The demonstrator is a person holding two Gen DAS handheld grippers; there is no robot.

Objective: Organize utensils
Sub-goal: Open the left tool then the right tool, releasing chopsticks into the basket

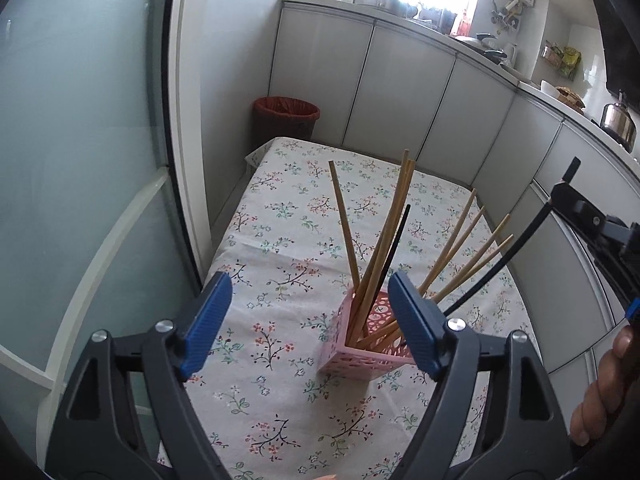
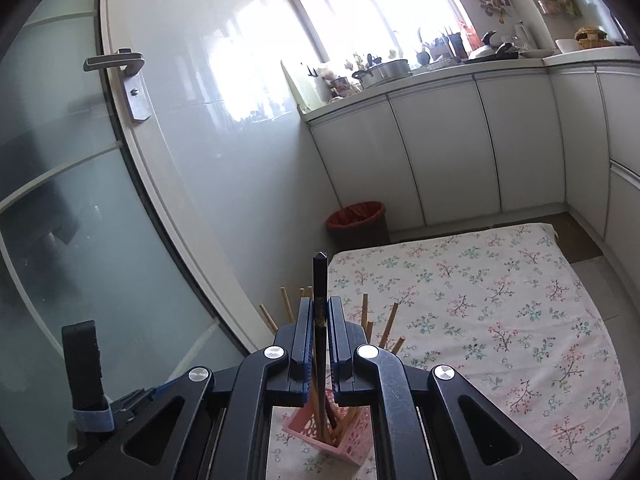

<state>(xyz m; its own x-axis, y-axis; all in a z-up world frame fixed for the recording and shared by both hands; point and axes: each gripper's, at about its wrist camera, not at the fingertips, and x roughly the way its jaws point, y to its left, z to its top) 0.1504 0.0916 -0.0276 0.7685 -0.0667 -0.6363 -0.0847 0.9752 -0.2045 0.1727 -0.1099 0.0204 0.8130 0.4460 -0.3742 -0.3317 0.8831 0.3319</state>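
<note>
Our right tongs [image 2: 319, 344] are clamped on a long black chopstick [image 2: 320, 300] over the pink perforated plastic holder [image 1: 362, 346]; left tongs [image 1: 310, 320] gape wide nearby.

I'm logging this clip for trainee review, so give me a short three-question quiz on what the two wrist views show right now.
1. True or false: the right tongs are shut on a black chopstick.
2. Multiple choice: where does the lower end of that chopstick sit? A) flat on the floral tablecloth B) inside the pink holder C) in the red bin
3. Fill in: the left tongs are ____ and hold nothing.

Key: 1 true; 2 B, it reaches down among the wooden chopsticks in the holder; 3 open.
</note>
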